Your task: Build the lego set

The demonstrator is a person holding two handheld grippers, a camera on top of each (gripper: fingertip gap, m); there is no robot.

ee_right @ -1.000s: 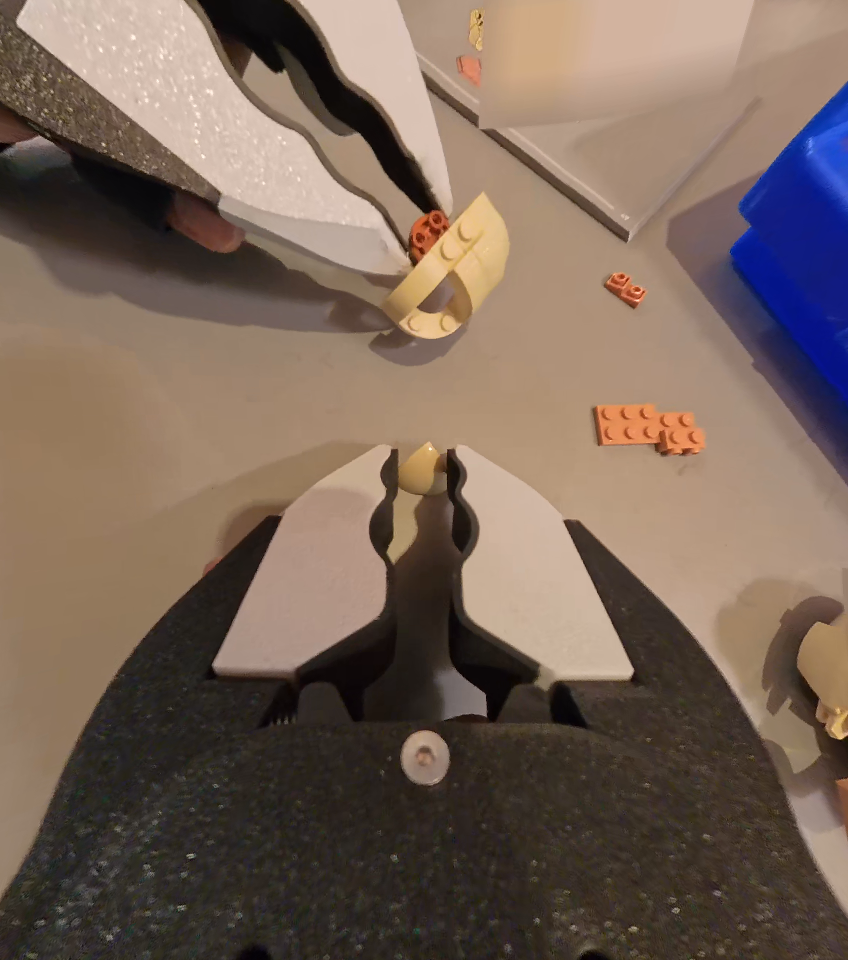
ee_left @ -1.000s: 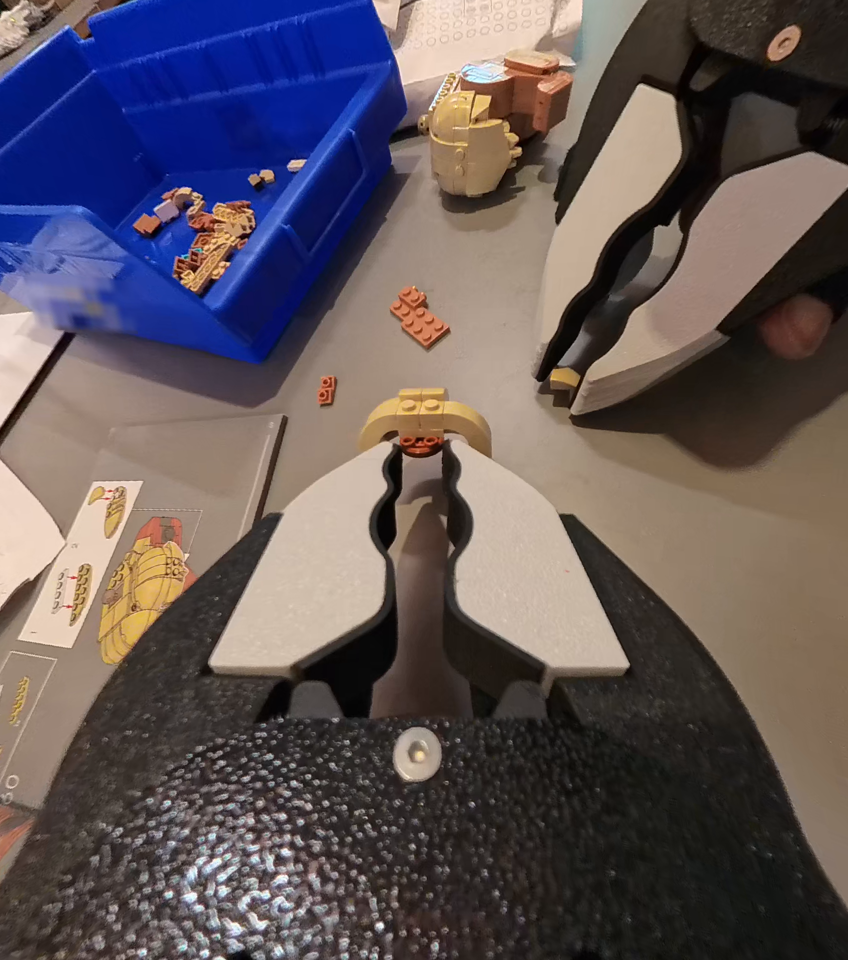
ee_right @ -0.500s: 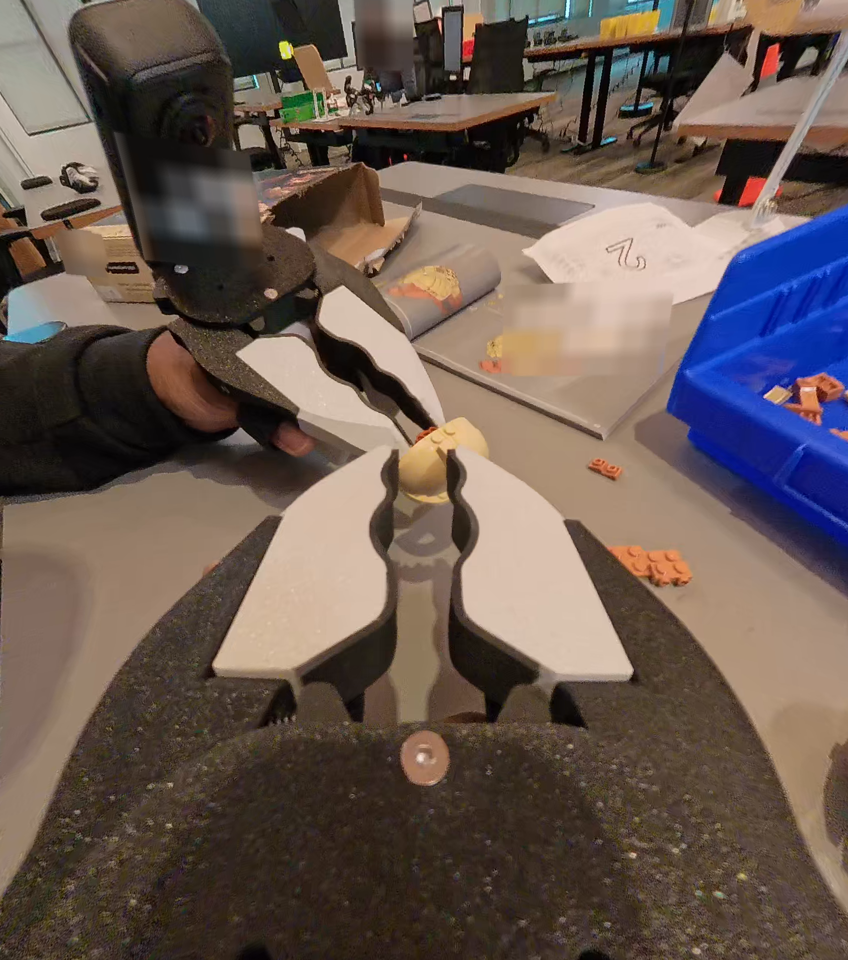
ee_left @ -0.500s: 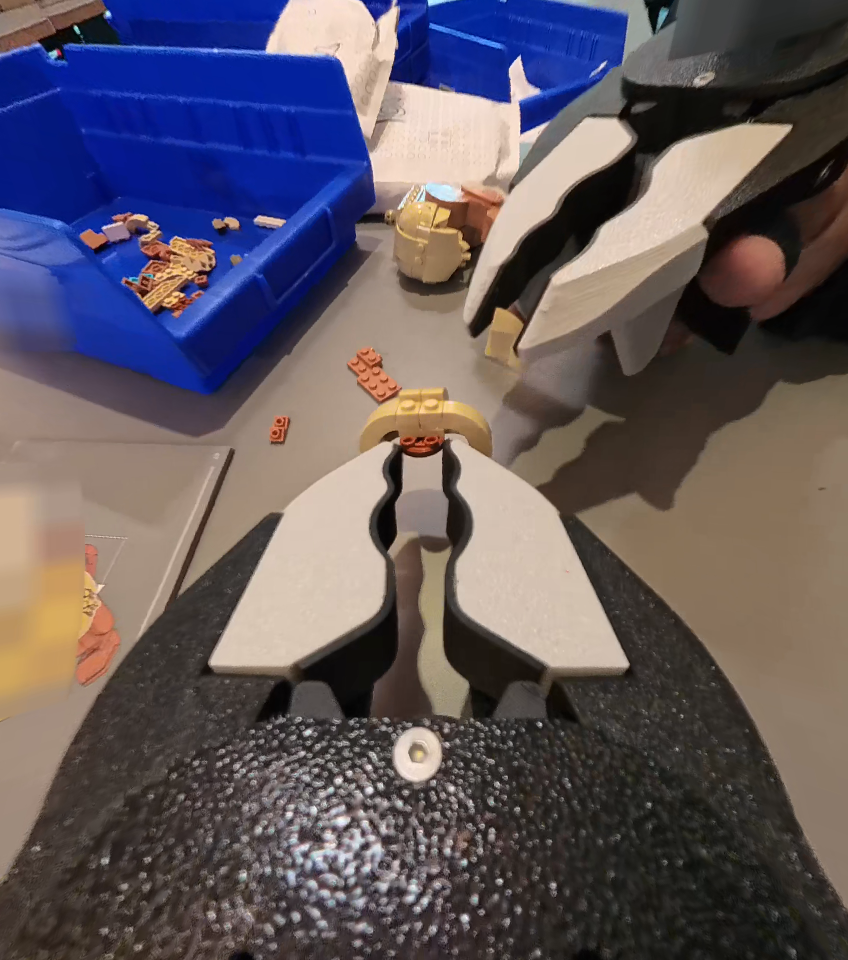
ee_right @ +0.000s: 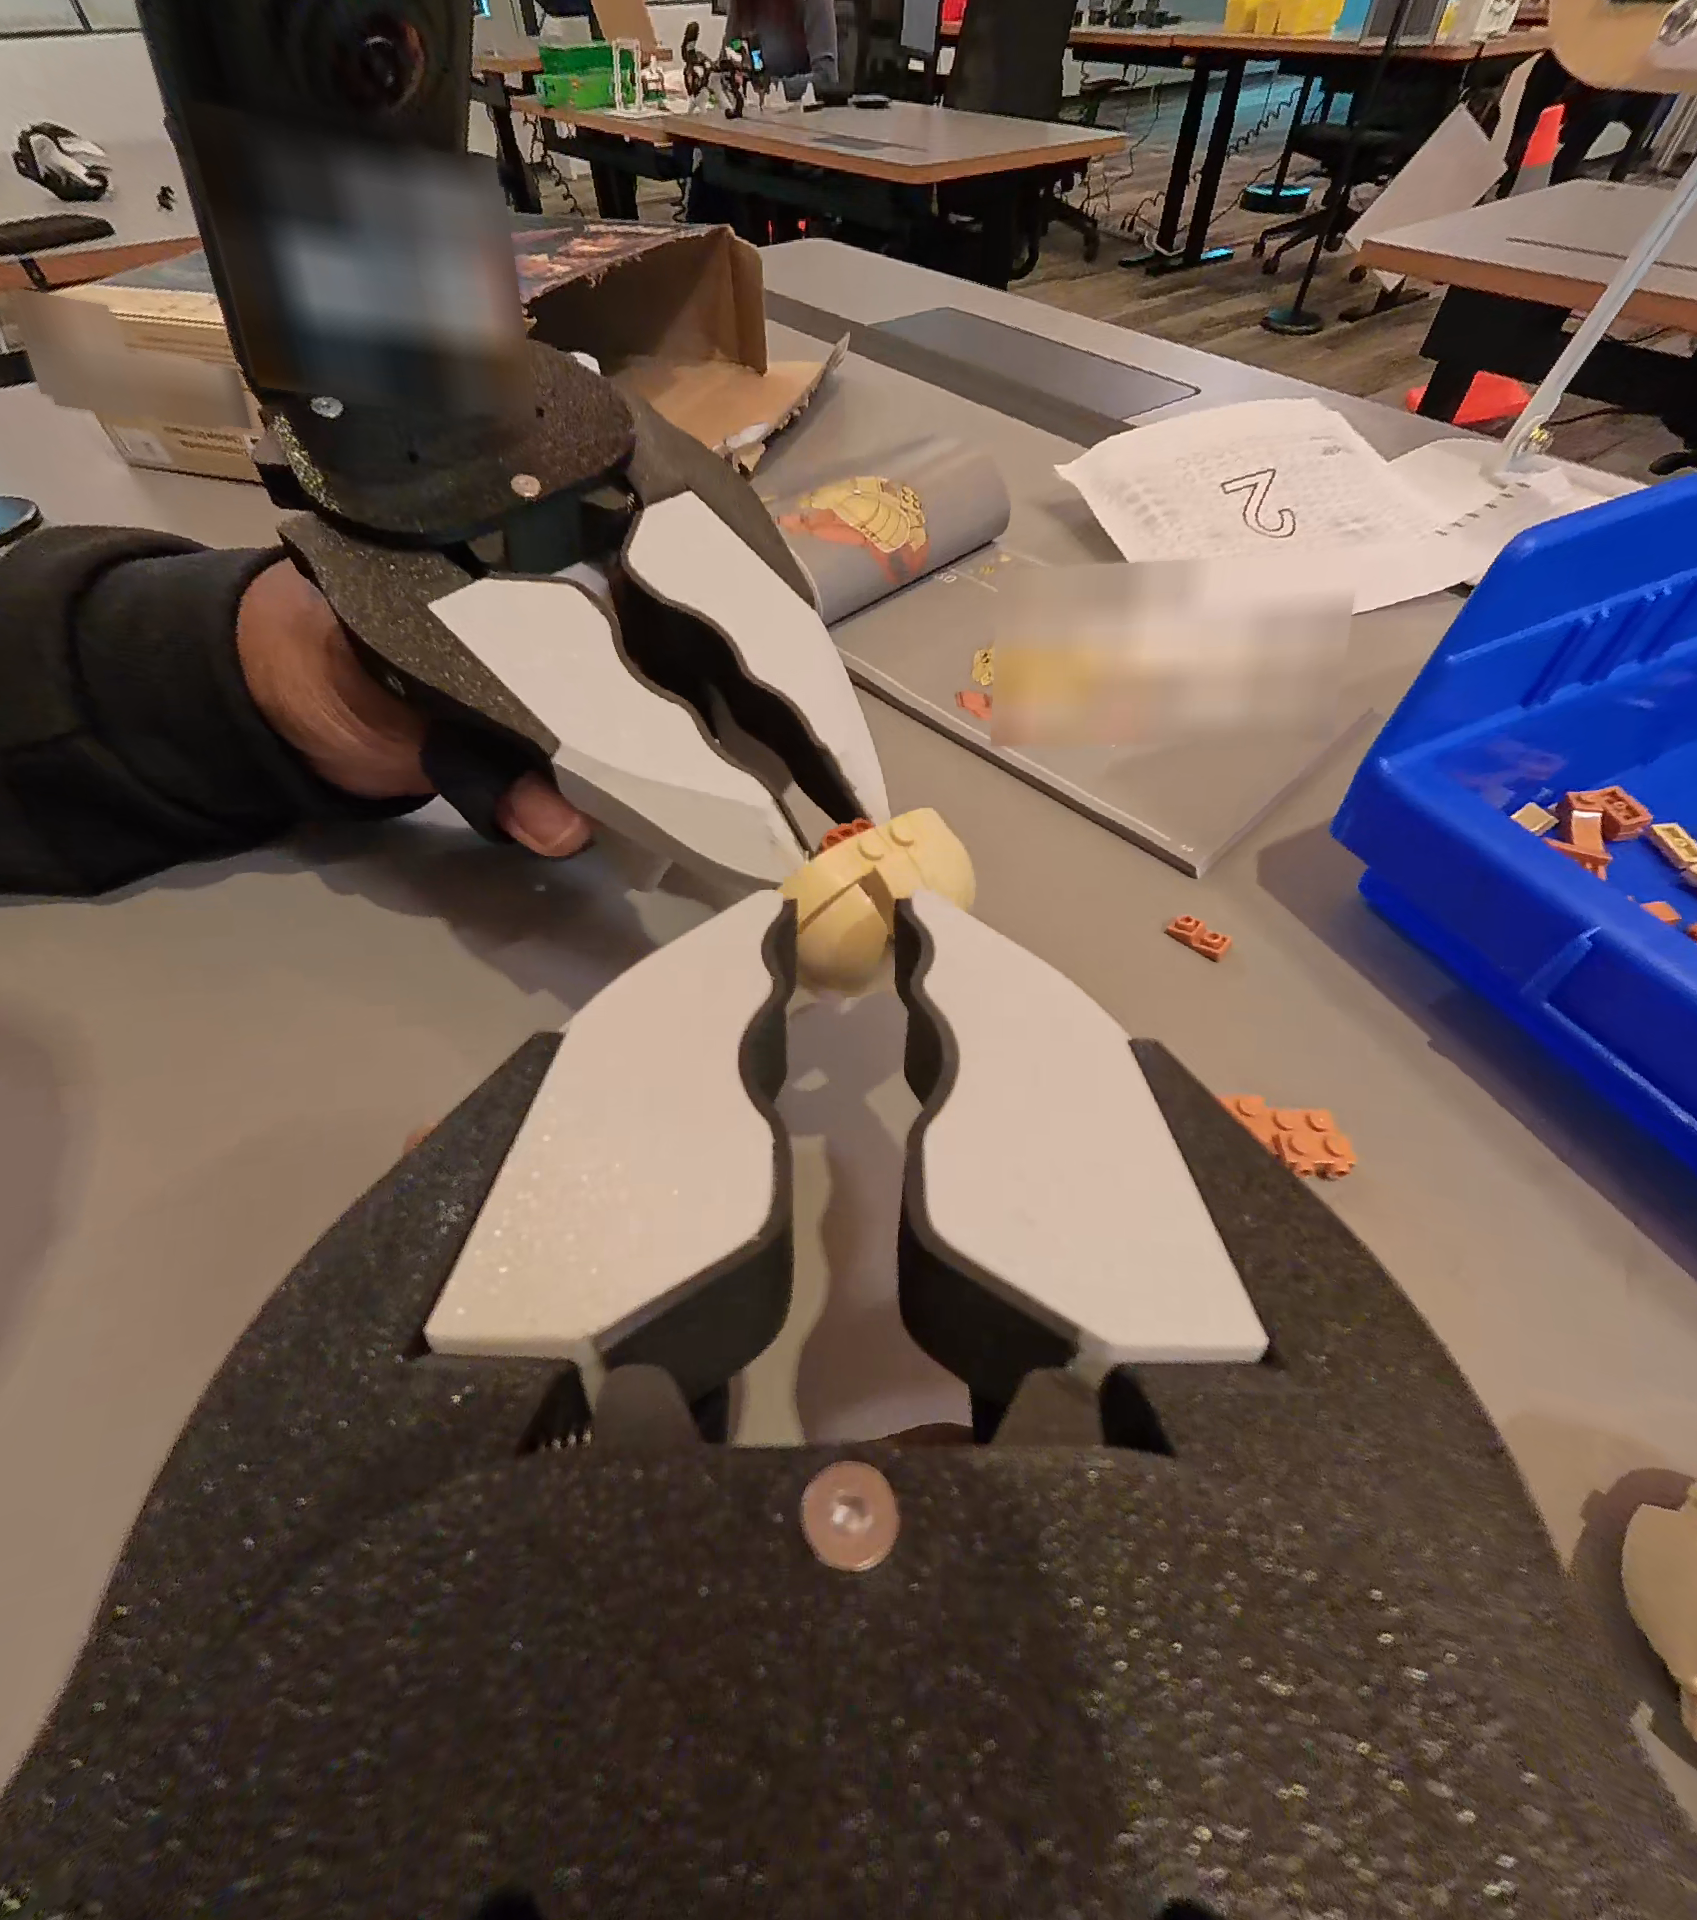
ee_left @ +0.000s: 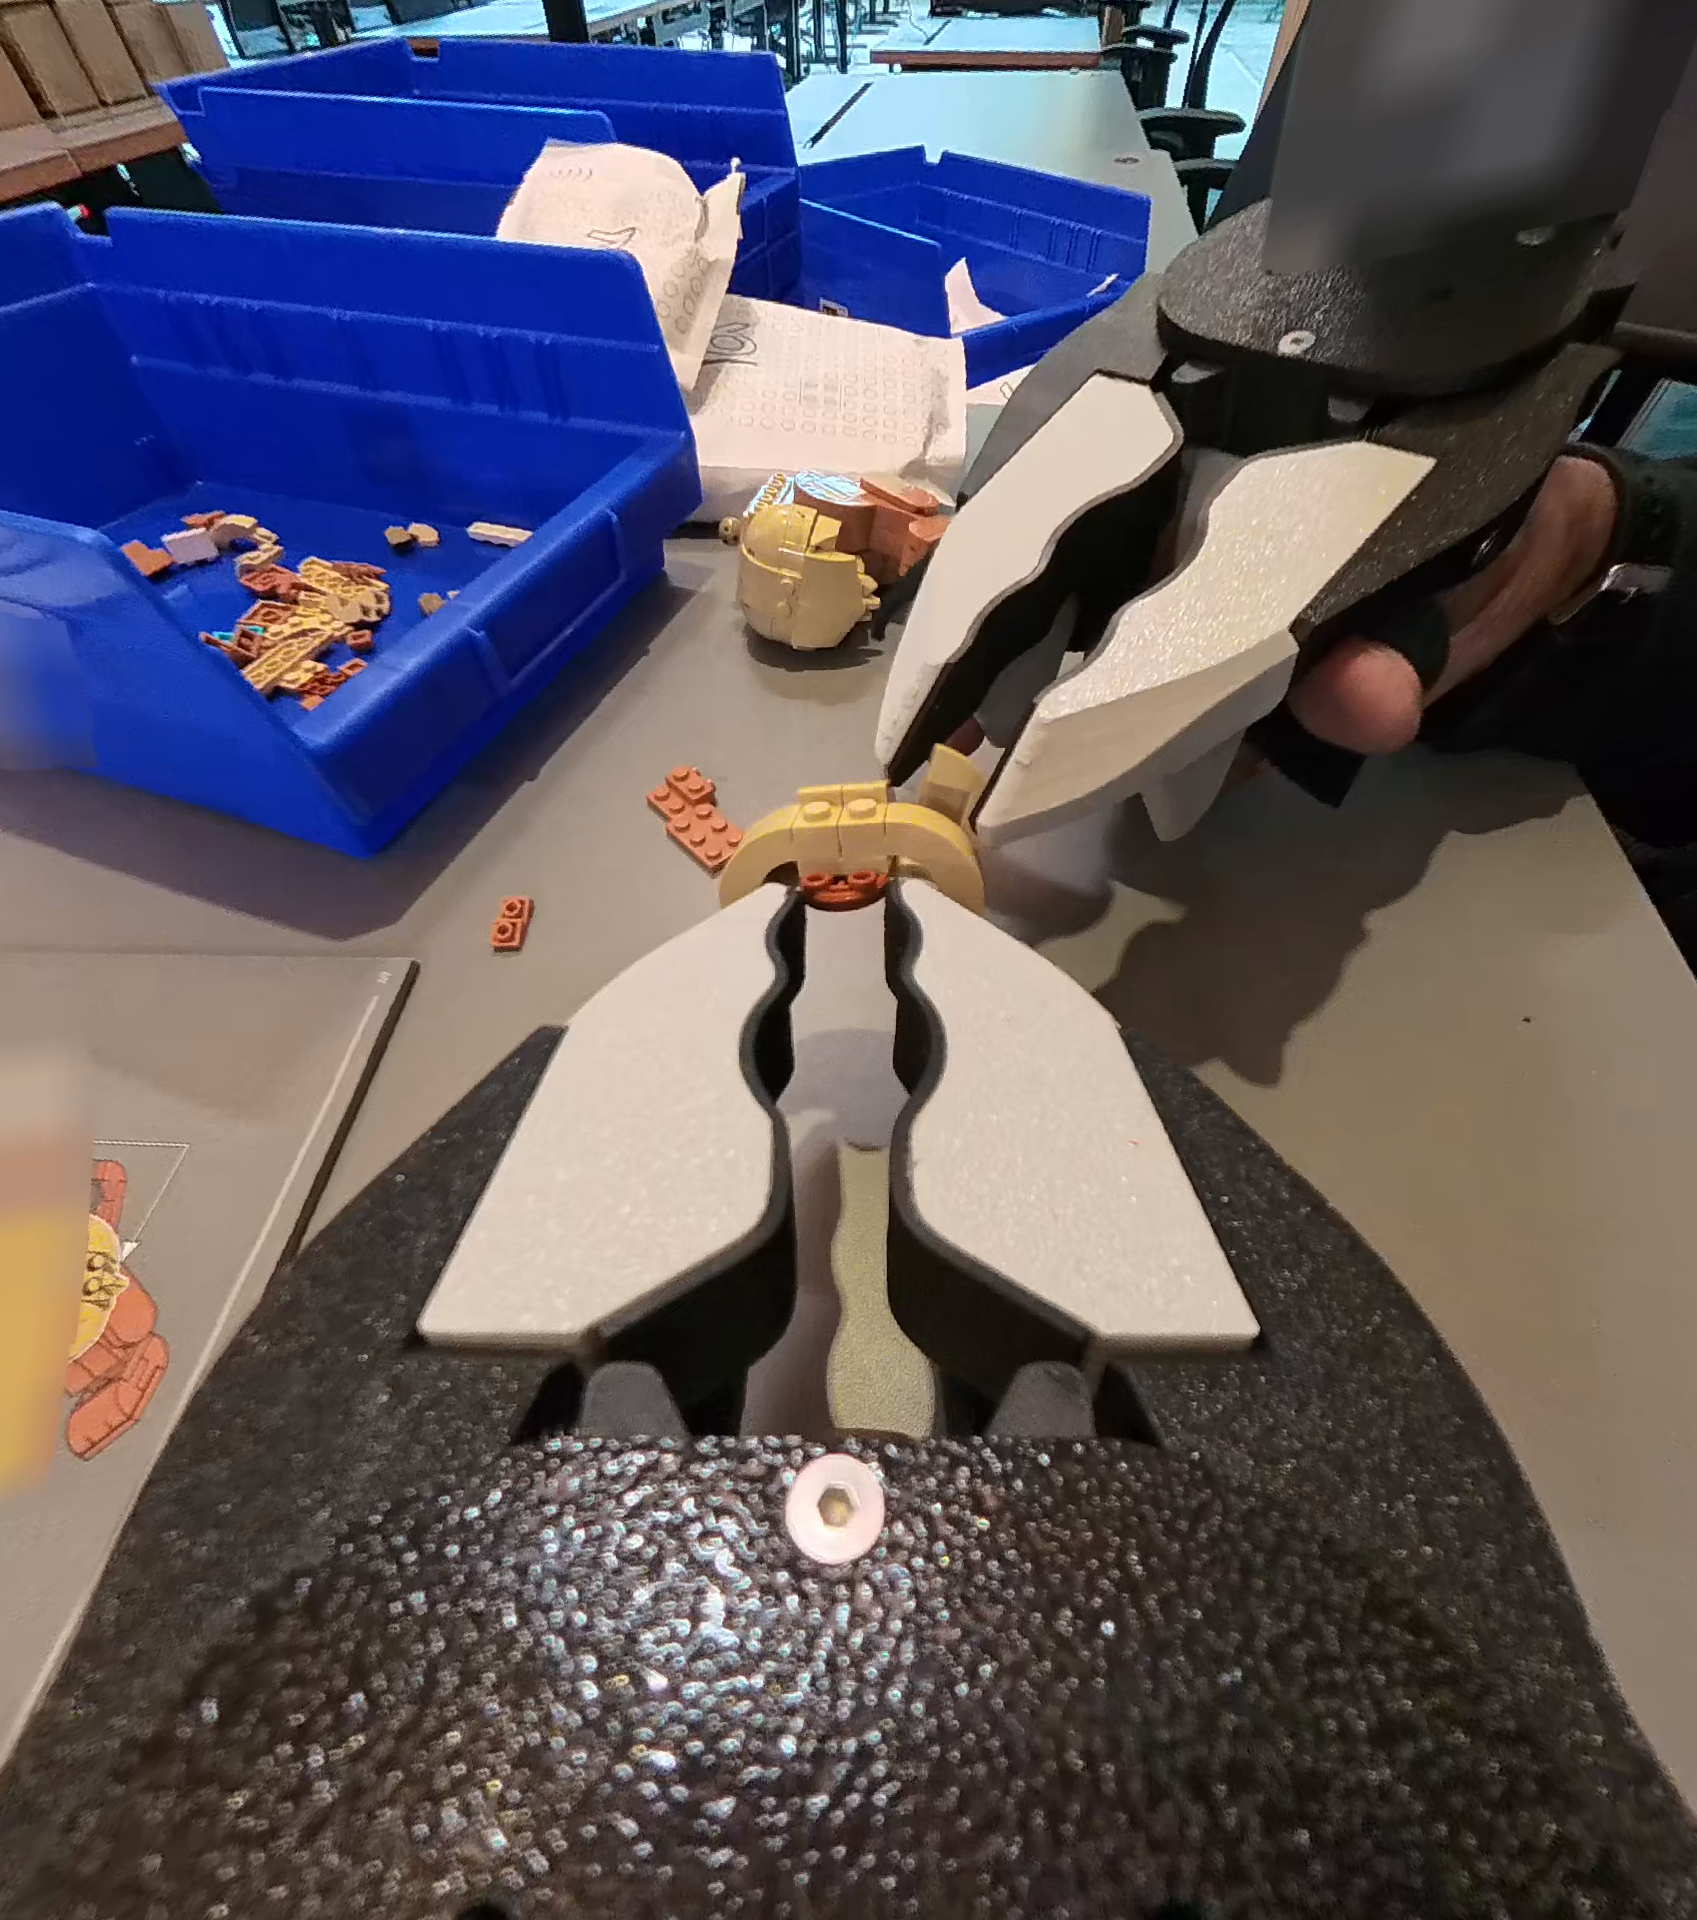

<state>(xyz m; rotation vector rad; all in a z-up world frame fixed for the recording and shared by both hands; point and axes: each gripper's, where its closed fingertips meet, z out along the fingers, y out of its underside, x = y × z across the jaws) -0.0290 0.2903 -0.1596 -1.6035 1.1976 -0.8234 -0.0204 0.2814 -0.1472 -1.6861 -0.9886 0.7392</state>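
Observation:
My left gripper (ee_left: 844, 896) is shut on a tan arch assembly (ee_left: 849, 831), gripping its small brown round piece (ee_left: 842, 885), above the grey table (ee_left: 1343, 1143). My right gripper (ee_right: 842, 920) is shut on a small tan curved piece (ee_right: 839, 951). In the left wrist view the right gripper (ee_left: 937, 774) comes in from the upper right and its tan piece (ee_left: 953, 774) touches the arch's right top. In the right wrist view the left gripper (ee_right: 828, 831) reaches in from the left and the arch (ee_right: 927, 847) sits just beyond my tips.
A blue bin (ee_left: 563, 665) with several loose tan and brown pieces stands left; it also shows at the right of the right wrist view (ee_right: 1509, 790). A part-built tan and brown model (ee_left: 813, 582), brown plates (ee_left: 693, 816), a small brown piece (ee_left: 511, 923) and an instruction booklet (ee_left: 231, 1070) lie on the table.
Both grippers rose from the table and came together. The right gripper carried its tan piece up to the arch in the left gripper; the two now touch.

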